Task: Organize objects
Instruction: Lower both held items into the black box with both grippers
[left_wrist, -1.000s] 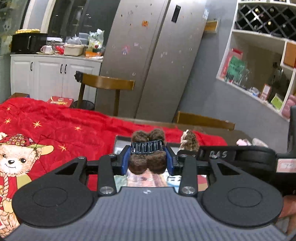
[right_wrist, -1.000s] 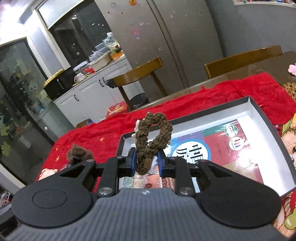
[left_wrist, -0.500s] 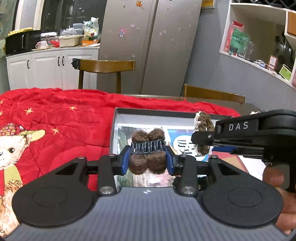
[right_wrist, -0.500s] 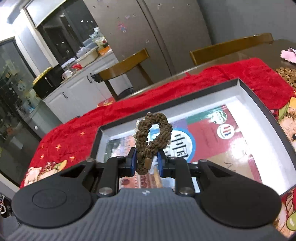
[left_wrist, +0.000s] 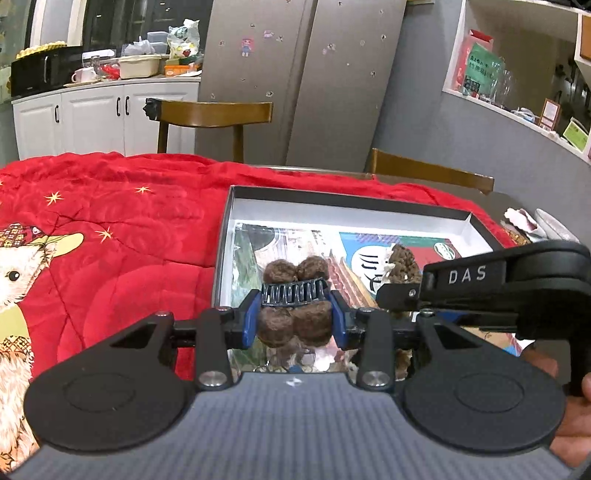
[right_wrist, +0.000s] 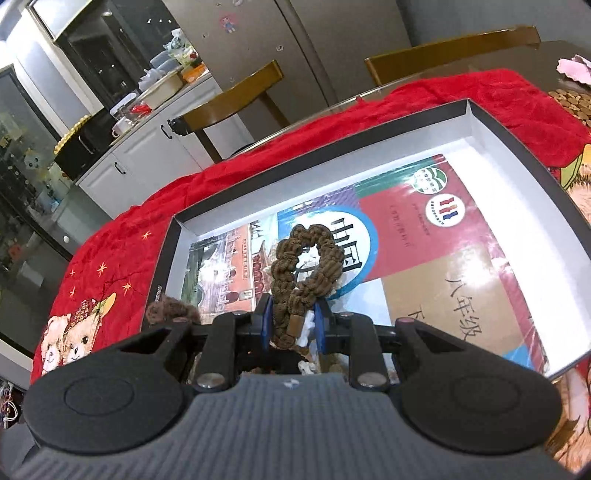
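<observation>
My left gripper (left_wrist: 294, 319) is shut on a brown fuzzy hair claw clip (left_wrist: 294, 295) with black teeth, held over the near left part of a shallow dark box (left_wrist: 332, 201) with a white inside. My right gripper (right_wrist: 293, 326) is shut on a brown braided scrunchie (right_wrist: 306, 266) and holds it over the same box (right_wrist: 321, 147). A colourful book (right_wrist: 424, 251) lies flat in the box. The right gripper with the scrunchie (left_wrist: 404, 264) shows at the right of the left wrist view. The fuzzy clip (right_wrist: 168, 312) shows at the left of the right wrist view.
The box sits on a red blanket (left_wrist: 129, 221) with a bear print that covers the table. Wooden chairs (left_wrist: 214, 114) stand behind the table, before a steel fridge (left_wrist: 295, 74) and white cabinets (left_wrist: 92, 122). Coins (right_wrist: 572, 101) lie at the far right.
Both grippers have moved forward and tilted down over the box, still holding the clip and the scrunchie. The box now fills more of each view.
</observation>
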